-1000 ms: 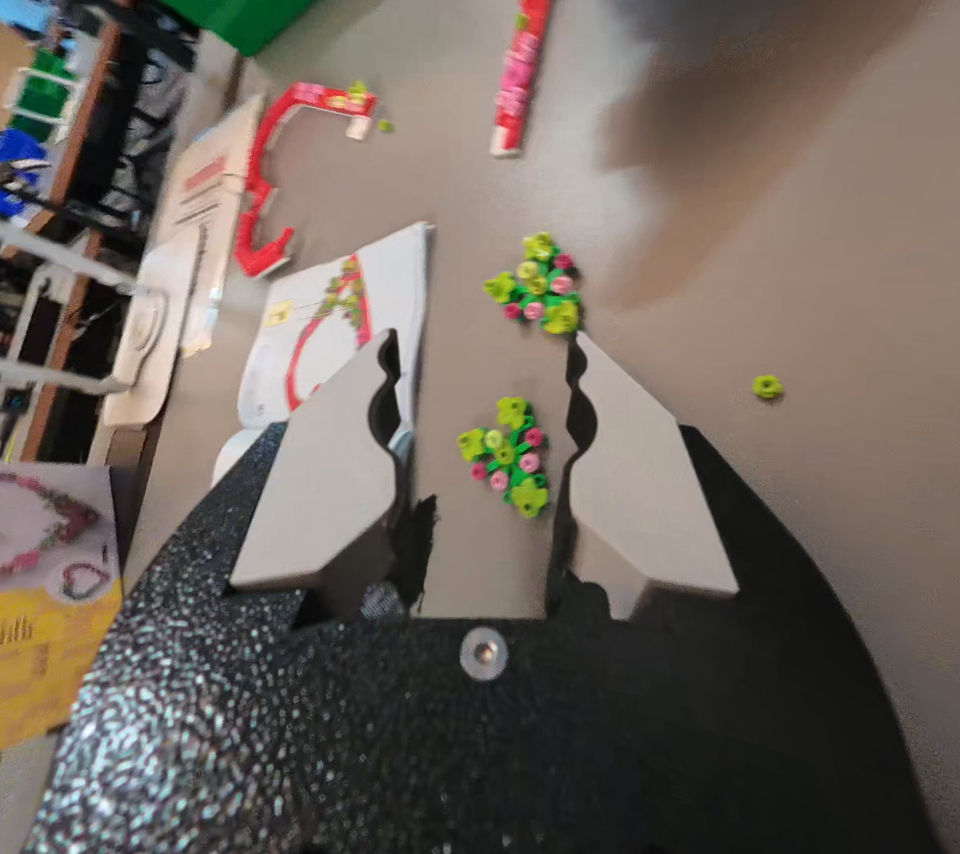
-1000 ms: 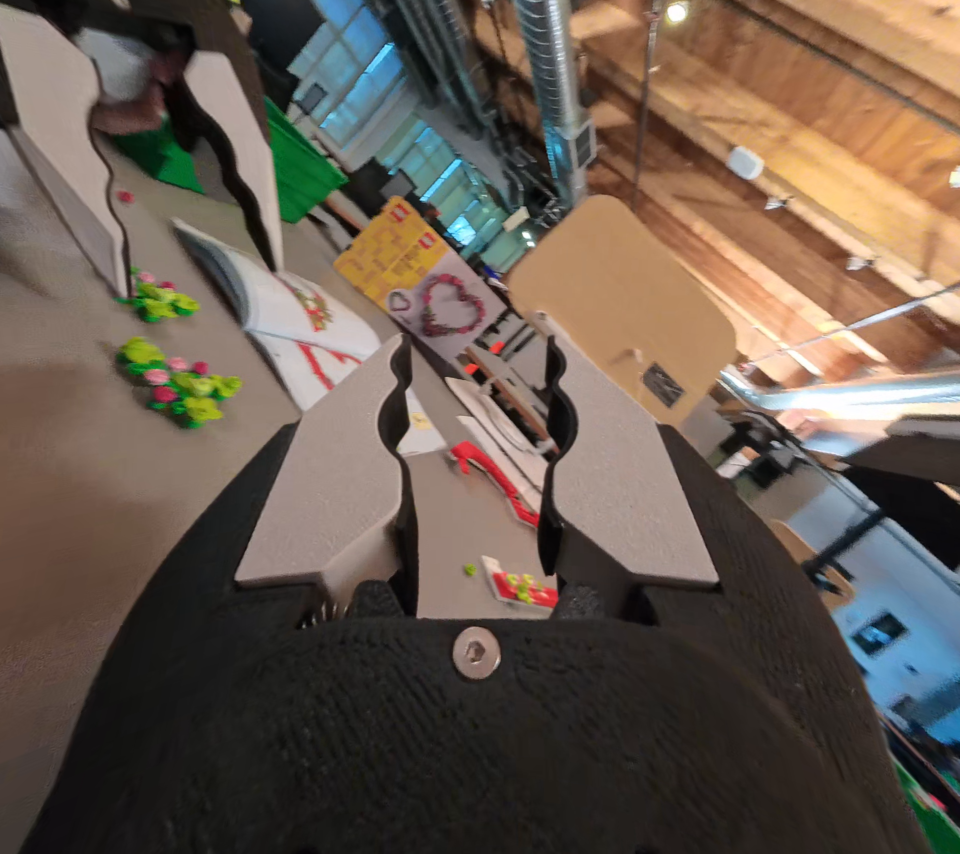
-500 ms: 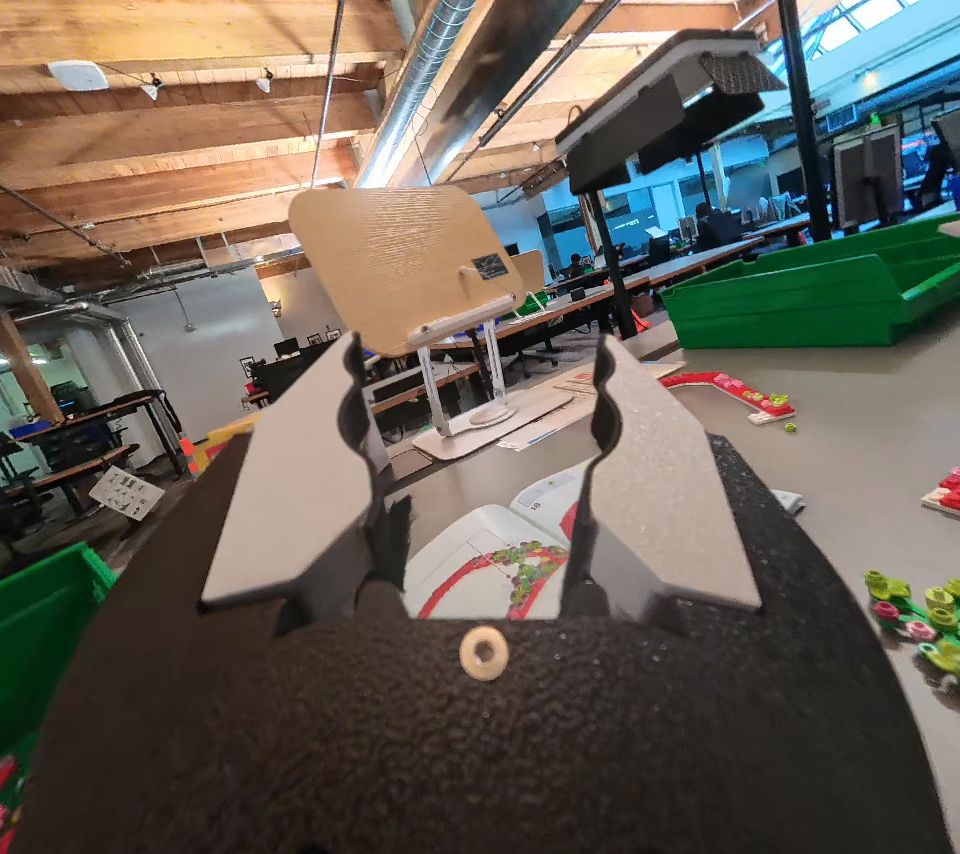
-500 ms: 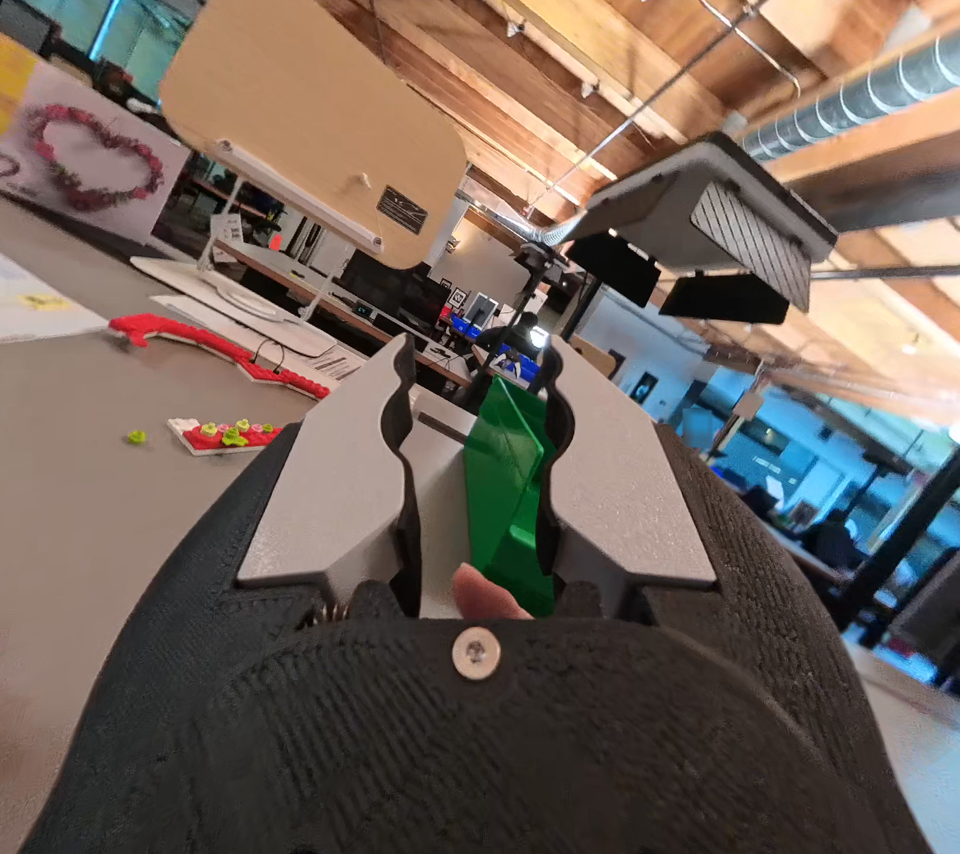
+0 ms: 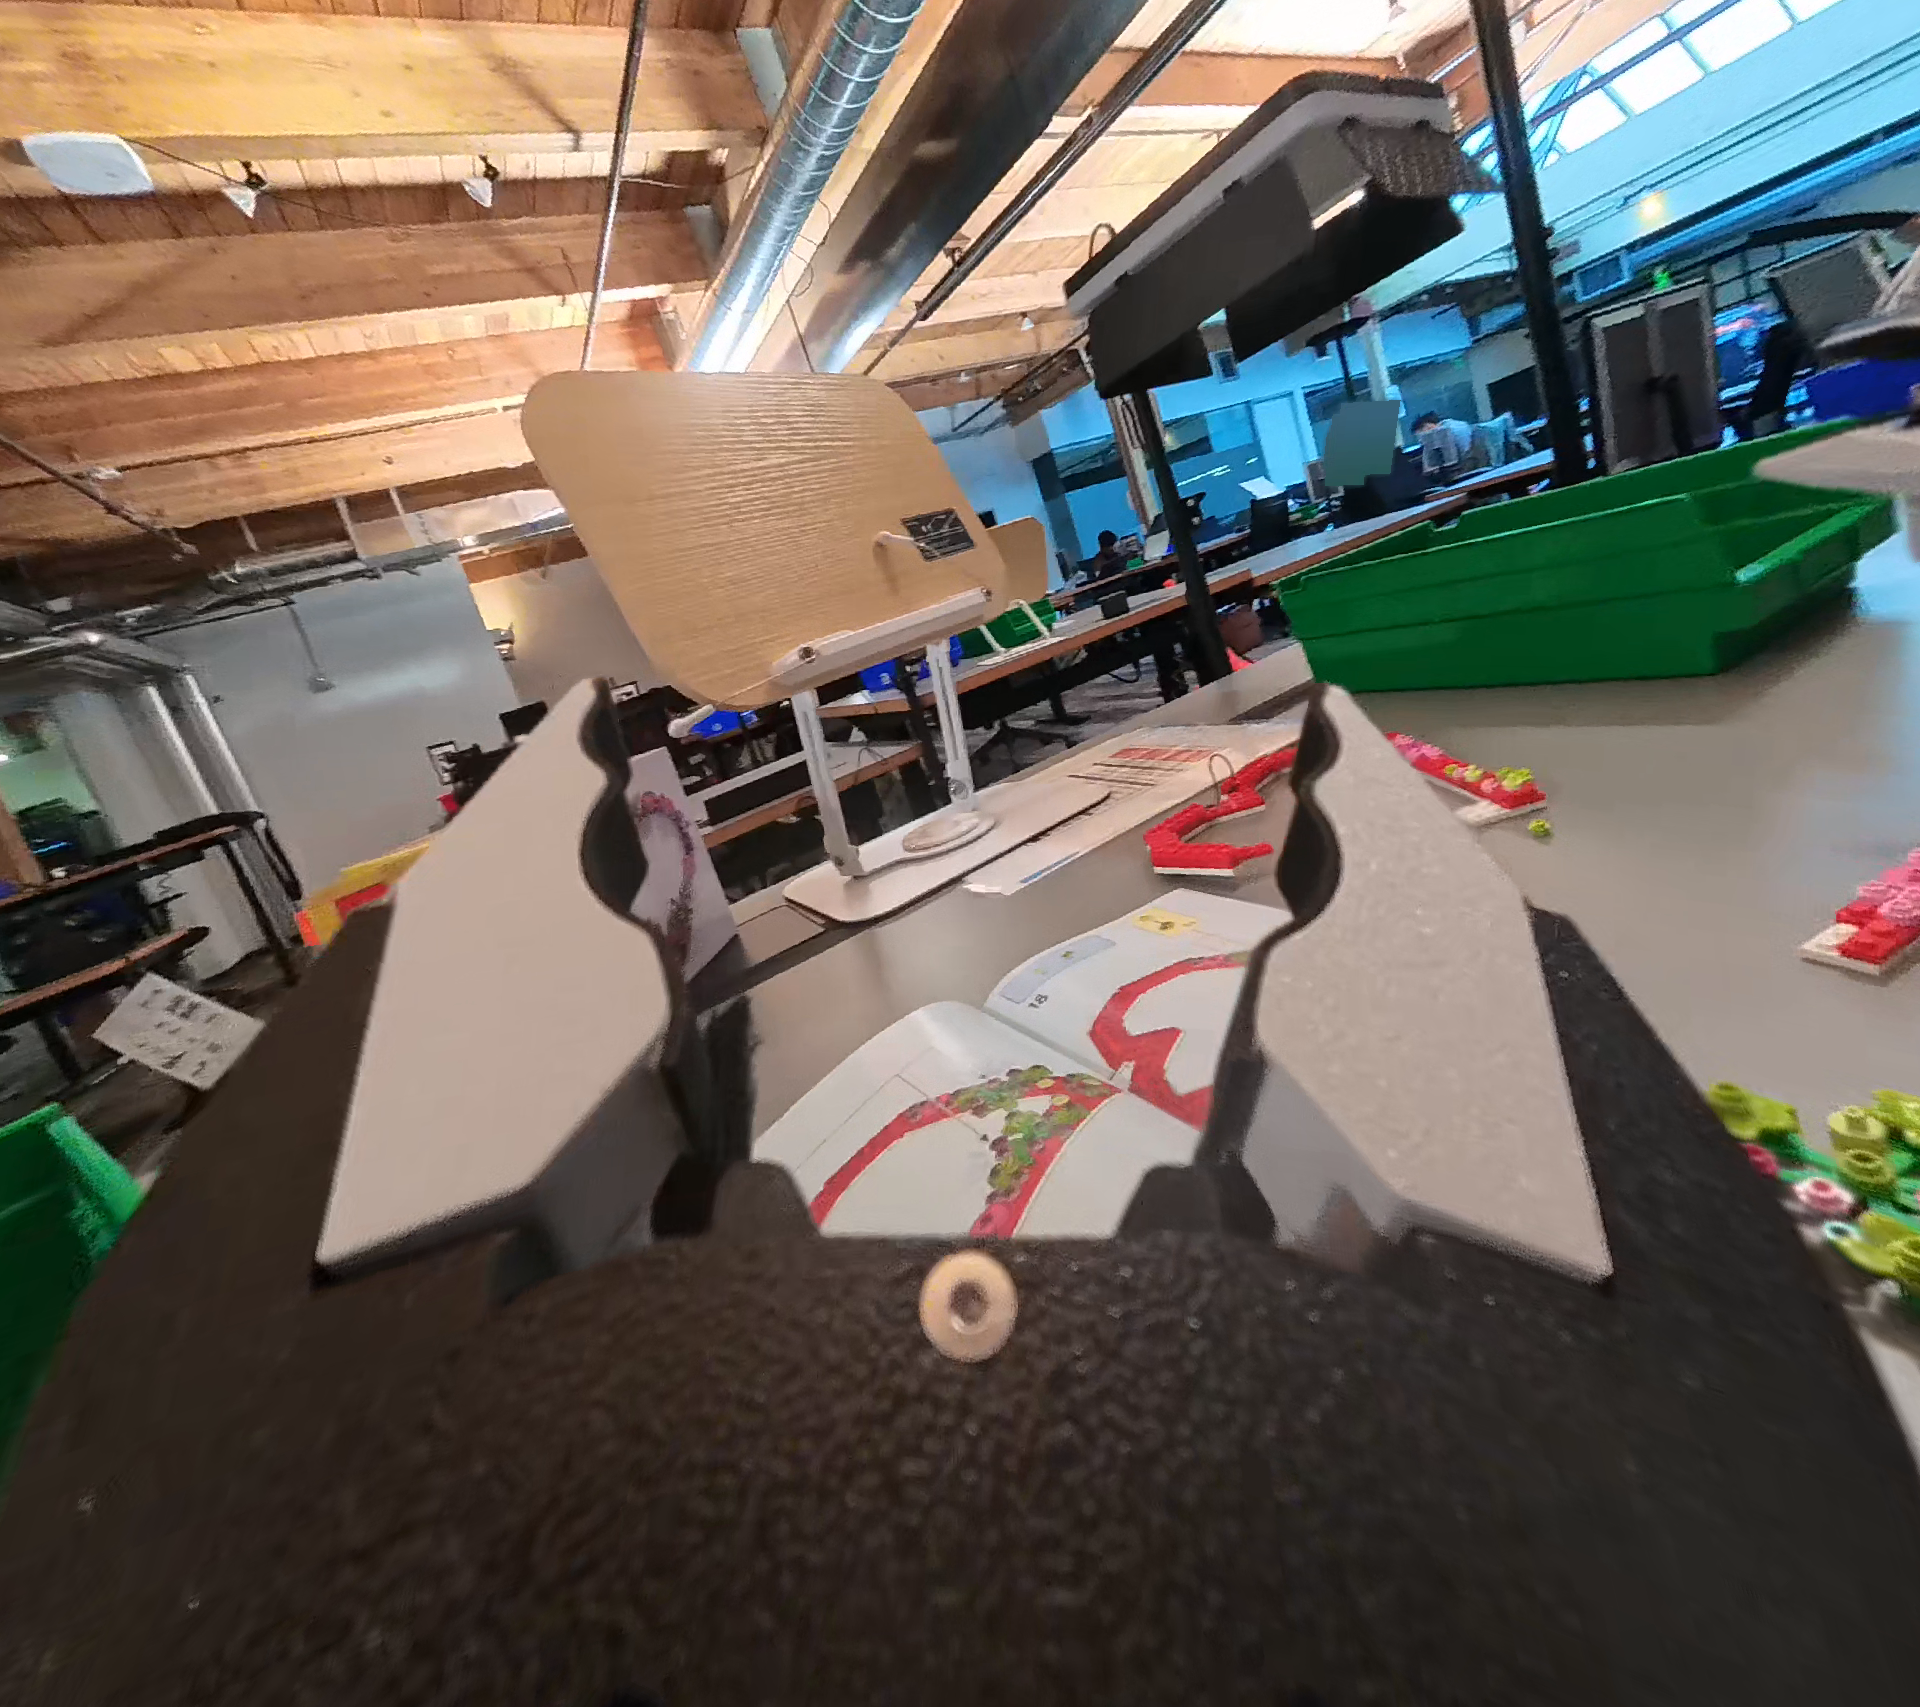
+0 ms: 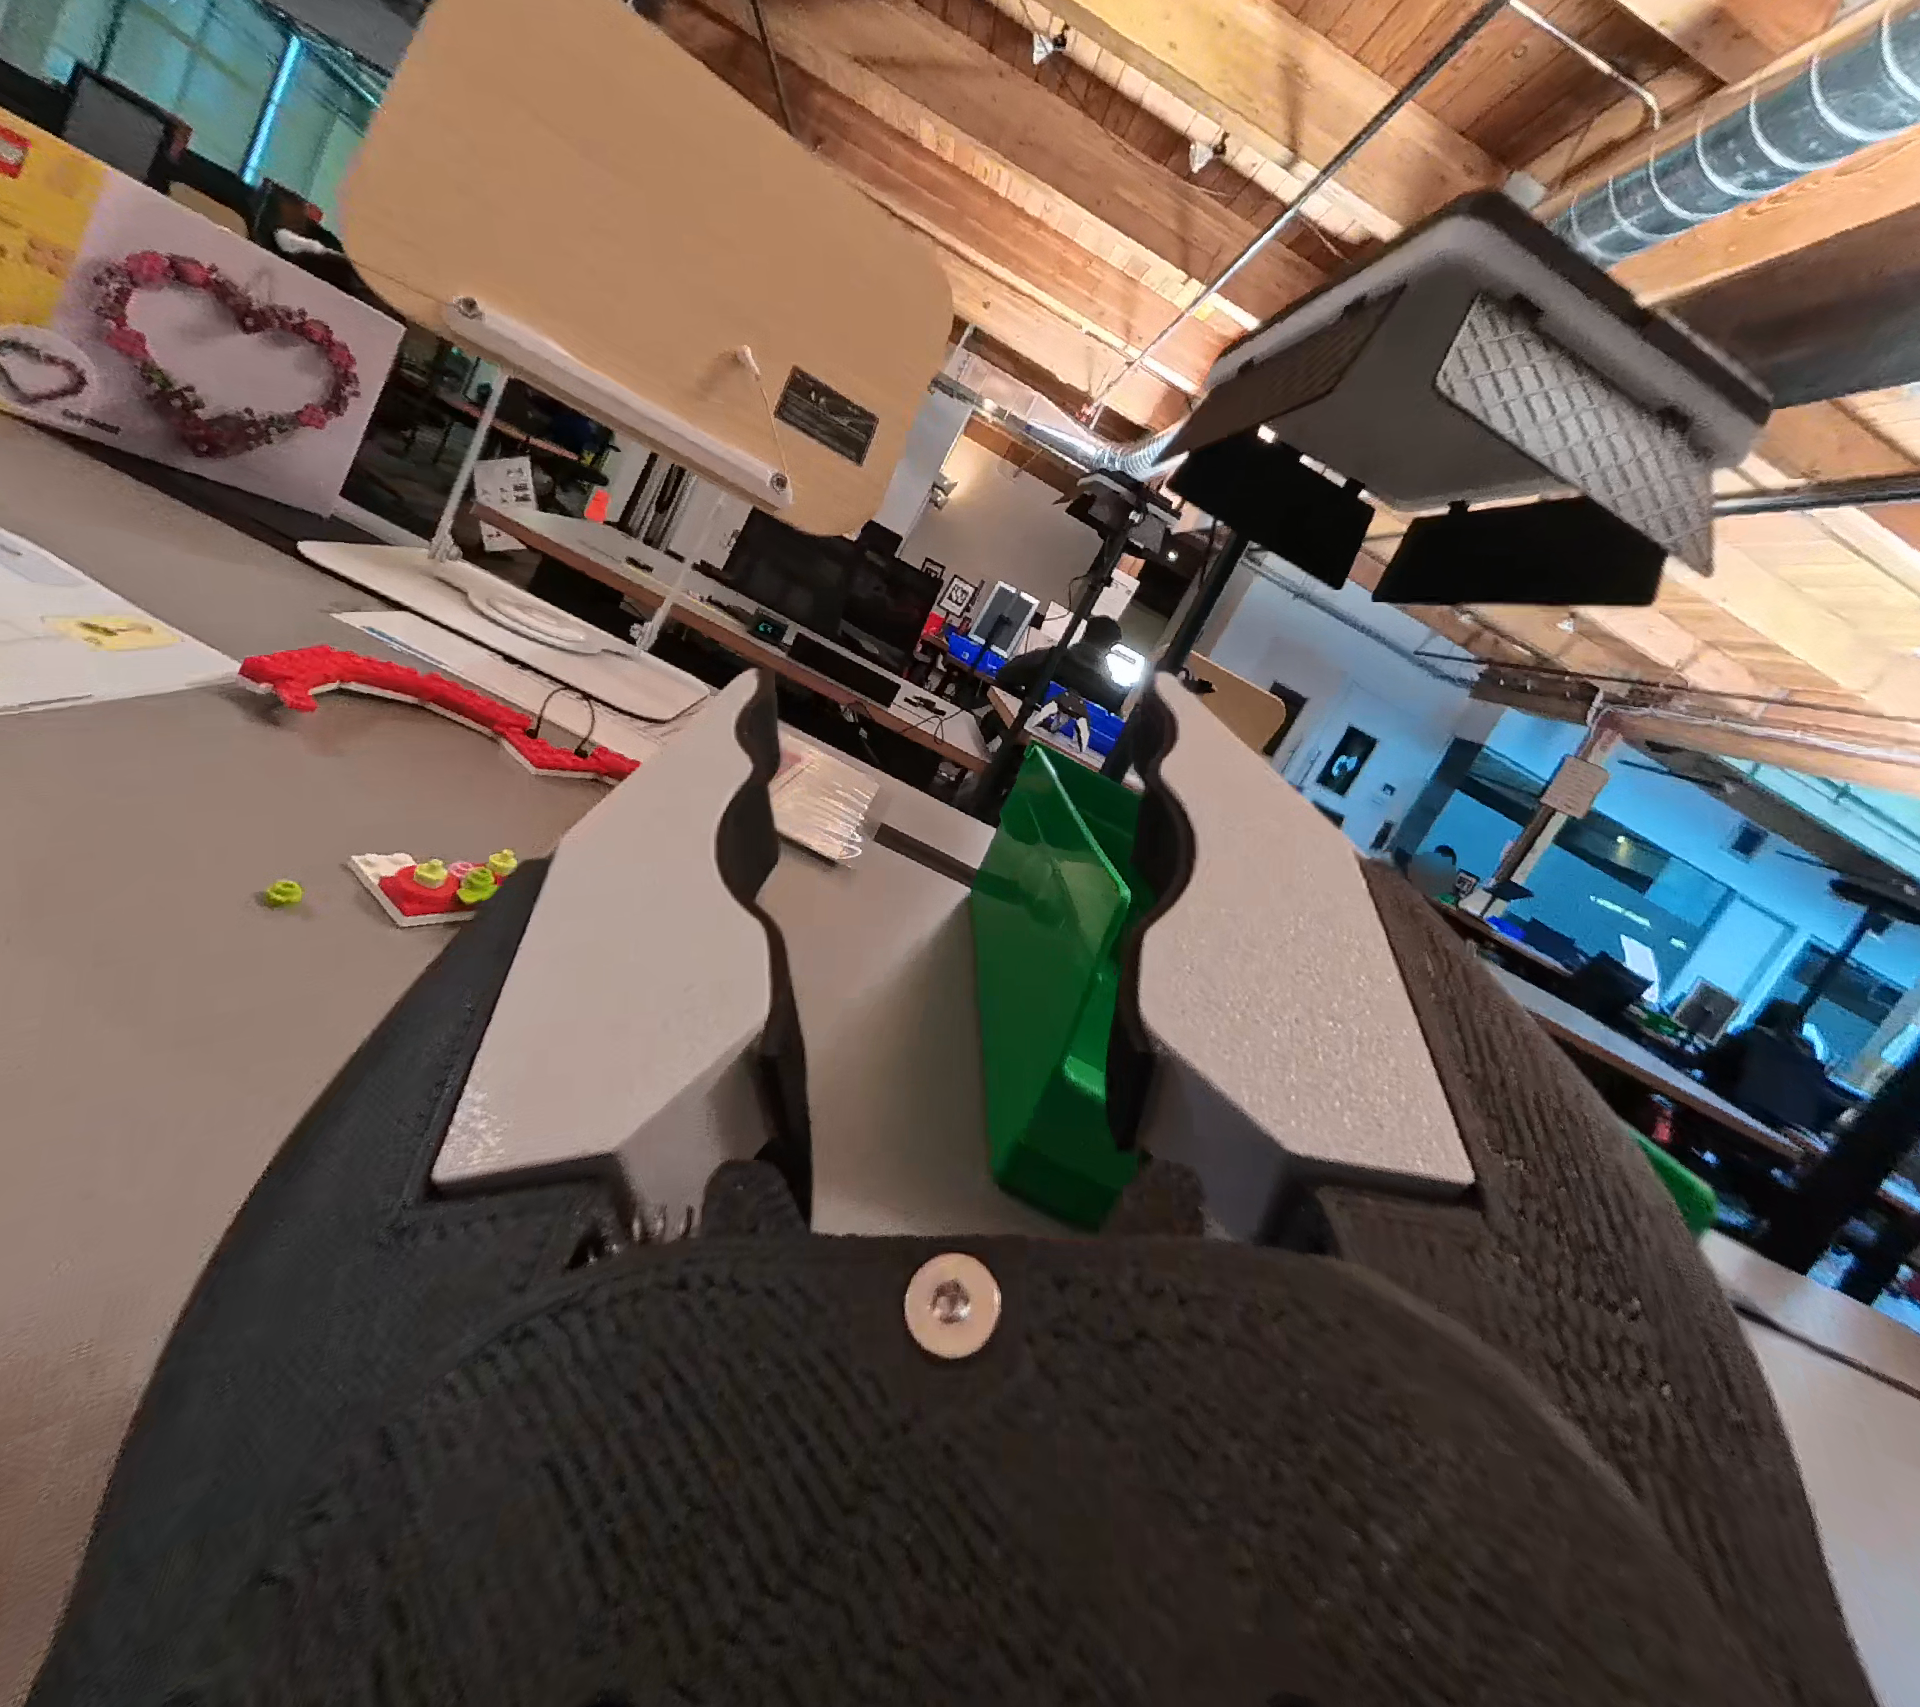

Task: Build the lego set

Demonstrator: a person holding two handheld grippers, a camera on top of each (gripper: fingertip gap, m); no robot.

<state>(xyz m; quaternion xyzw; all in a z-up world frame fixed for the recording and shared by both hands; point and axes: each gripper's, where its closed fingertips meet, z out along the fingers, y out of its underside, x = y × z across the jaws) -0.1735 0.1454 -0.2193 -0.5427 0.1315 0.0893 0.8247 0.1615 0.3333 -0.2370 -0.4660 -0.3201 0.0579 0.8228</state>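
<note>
Left gripper (image 5: 956, 826) wide, empty, over open instruction booklet (image 5: 997, 1107); right gripper (image 6: 951, 836) wide, empty; green bin (image 6: 1049, 951) at table's far edge.

**Writing we can see, and where it sits**

We find print on the open booklet (image 5: 1049, 1013), a yellow sticker on its page, the yellow box (image 6: 42, 223), a dark plate (image 6: 826, 414) on the wooden stand (image 6: 623, 203), and a paper sheet (image 5: 1153, 764) on the surface (image 5: 1683, 836). We leave the wording untold; most is blurred.
</note>
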